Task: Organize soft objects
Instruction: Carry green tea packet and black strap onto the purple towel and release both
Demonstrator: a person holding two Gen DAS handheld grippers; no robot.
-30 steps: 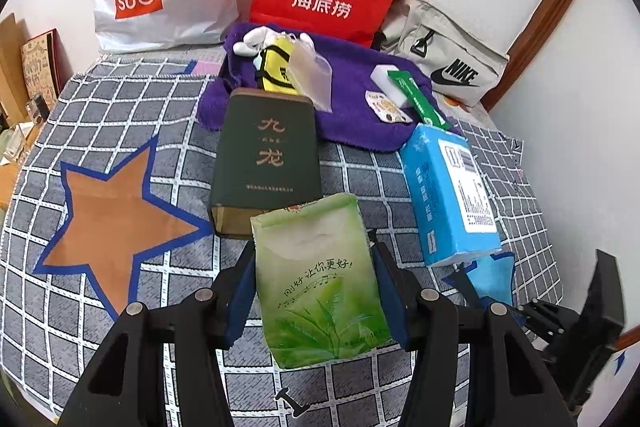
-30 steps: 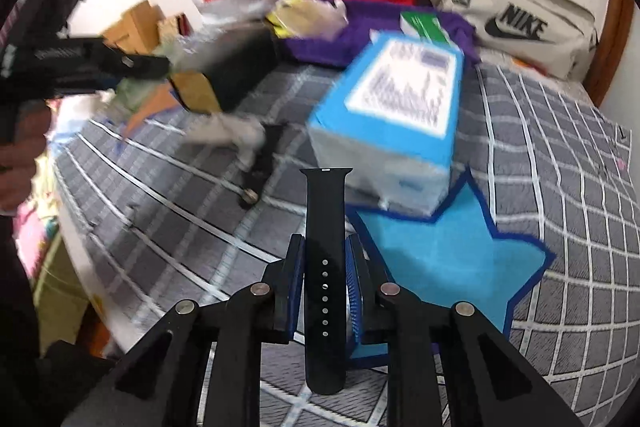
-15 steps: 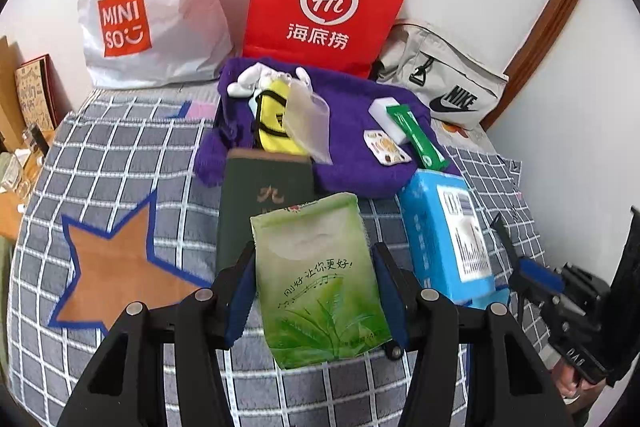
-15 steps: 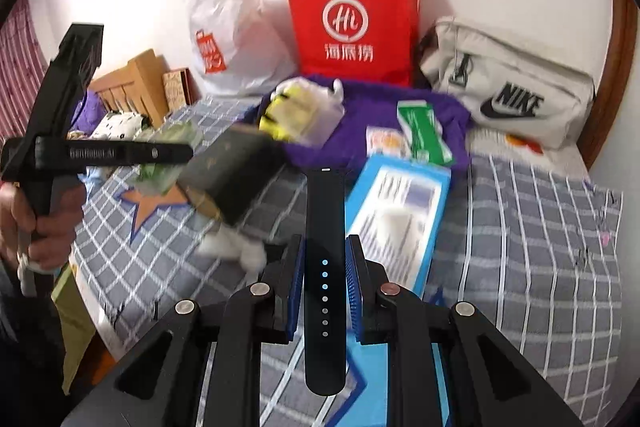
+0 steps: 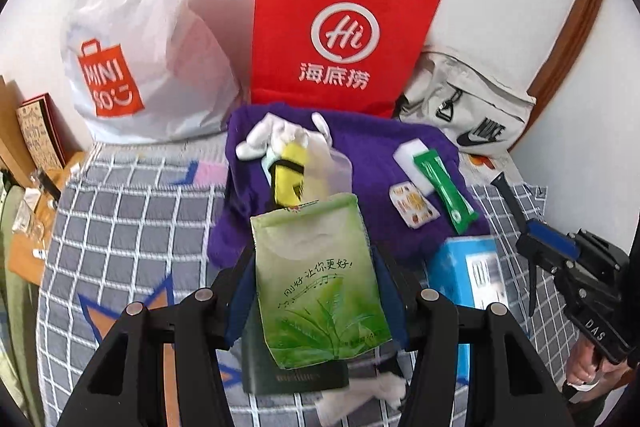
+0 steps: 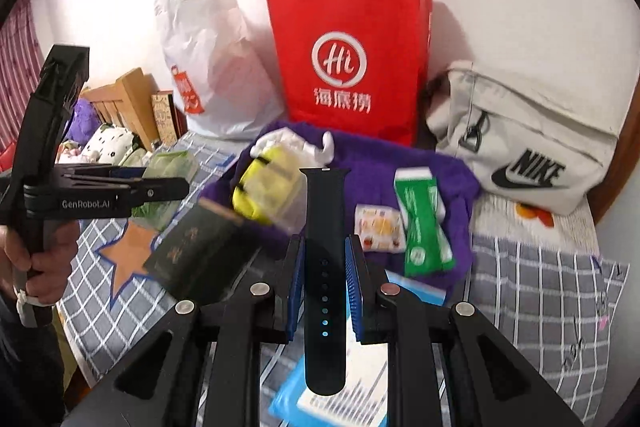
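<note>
Behind the checked blanket [image 5: 120,227] stand a red bag [image 5: 340,27] and a white bag [image 5: 140,39] against the wall. From the left wrist, the left gripper [image 5: 316,291] squeezes a green pack [image 5: 316,279], long side pointing up toward the purple towel [image 5: 368,155].

From the right wrist, the right gripper [image 6: 325,279] pinches a black strap [image 6: 325,267], pointing up and away, above a blue pack [image 6: 340,395].

black gripper [image 5: 316,291], blue pads [image 6: 295,281], silver screws
</note>
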